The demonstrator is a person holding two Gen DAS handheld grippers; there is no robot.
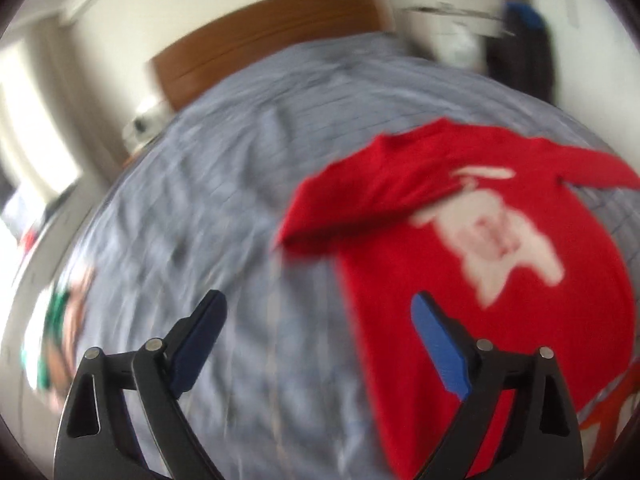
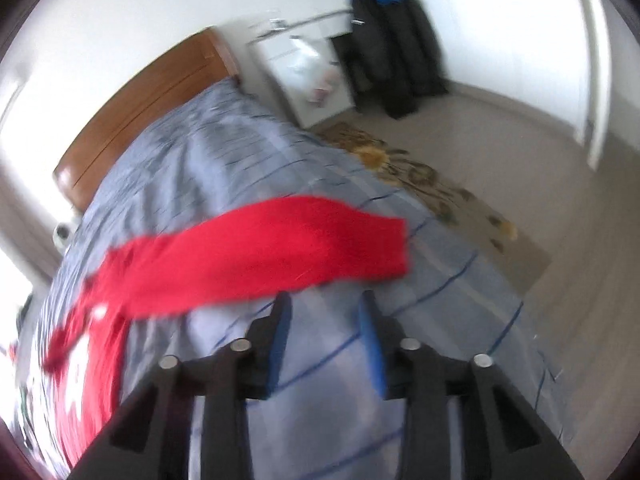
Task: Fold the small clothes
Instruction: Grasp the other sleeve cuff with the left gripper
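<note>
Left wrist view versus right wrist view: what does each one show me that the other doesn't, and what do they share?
Only the left wrist view shows the red shirt's white print, its sleeve folded across the chest, and a blurred green-and-white item at the bed's edge.

Only the right wrist view shows the other sleeve stretched out flat, the patterned rug and the white cabinet.

Both show the red shirt, the striped bedspread, the wooden headboard and dark hanging clothes. The left claw and right claw are both open.
</note>
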